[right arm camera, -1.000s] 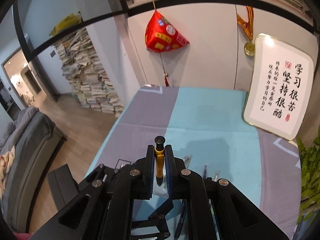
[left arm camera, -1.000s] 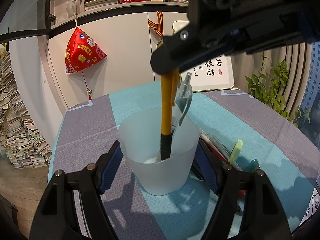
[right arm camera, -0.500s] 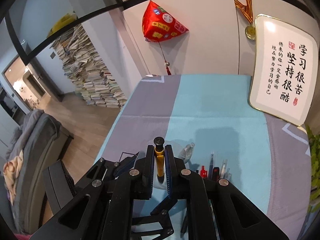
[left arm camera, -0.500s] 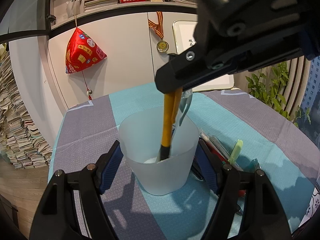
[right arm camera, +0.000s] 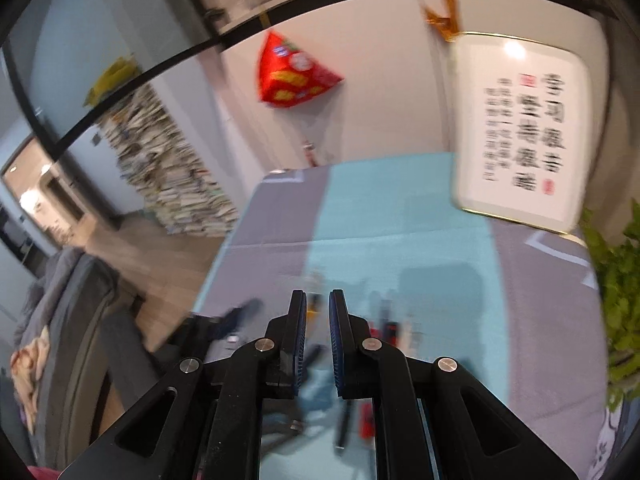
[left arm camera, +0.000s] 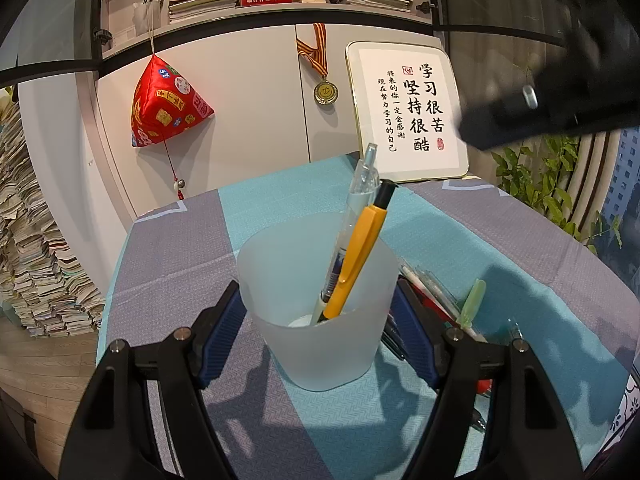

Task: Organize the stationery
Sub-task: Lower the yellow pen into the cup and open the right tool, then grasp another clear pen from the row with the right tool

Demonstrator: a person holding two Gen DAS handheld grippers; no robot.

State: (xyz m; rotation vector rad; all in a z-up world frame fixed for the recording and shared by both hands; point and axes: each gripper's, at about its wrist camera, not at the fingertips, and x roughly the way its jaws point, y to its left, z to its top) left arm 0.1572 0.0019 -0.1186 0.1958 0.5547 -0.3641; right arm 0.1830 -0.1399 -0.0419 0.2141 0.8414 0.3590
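At frame centre, the frosted translucent plastic cup point(left arm camera: 320, 312), pinched by the left hand-held gripper point(left arm camera: 318, 336), holds the yellow-and-black pen point(left arm camera: 358, 258) and the clear-barrelled pen point(left arm camera: 360, 188); the right hand-held gripper point(right arm camera: 318, 336) is nearly pressed together and empty, and several loose pens point(left arm camera: 436, 296) wait on the surface point(left arm camera: 500, 240).

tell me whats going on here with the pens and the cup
A person with a gripper in each hand is tidying pens. The left gripper clamps a frosted cup on the table; a yellow pen and a clear pen stand in it. The right gripper holds nothing. More pens lie beside the cup.
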